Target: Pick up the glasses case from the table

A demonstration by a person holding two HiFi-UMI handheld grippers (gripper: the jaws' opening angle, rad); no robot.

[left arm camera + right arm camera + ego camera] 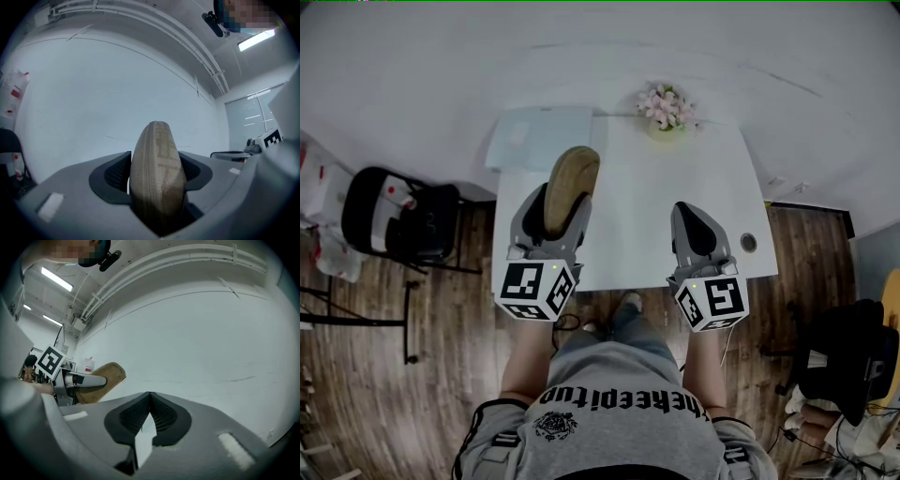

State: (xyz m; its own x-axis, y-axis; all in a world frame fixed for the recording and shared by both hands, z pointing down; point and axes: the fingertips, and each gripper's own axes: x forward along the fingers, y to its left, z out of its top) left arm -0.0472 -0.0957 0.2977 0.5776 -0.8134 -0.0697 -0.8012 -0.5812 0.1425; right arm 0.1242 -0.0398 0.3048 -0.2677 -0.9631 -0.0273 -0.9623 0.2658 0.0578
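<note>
Table (675,187) white, floor (412,394) dark wood

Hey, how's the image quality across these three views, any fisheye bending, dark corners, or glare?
Head view: dim, even light and no glare on the white table, with mild wide-angle bowing. Left gripper view: heavy fisheye and black corners, the glasses case looms close and slightly soft, and the ceiling light is blown out. Right gripper view: the same dark corners, bowed wall lines and a glaring strip light.

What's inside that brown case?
Nobody can tell. The case is closed, so whatever is inside is covered. Only its brown woven outside shows, pinched between the jaws of the left gripper above the table.
</note>
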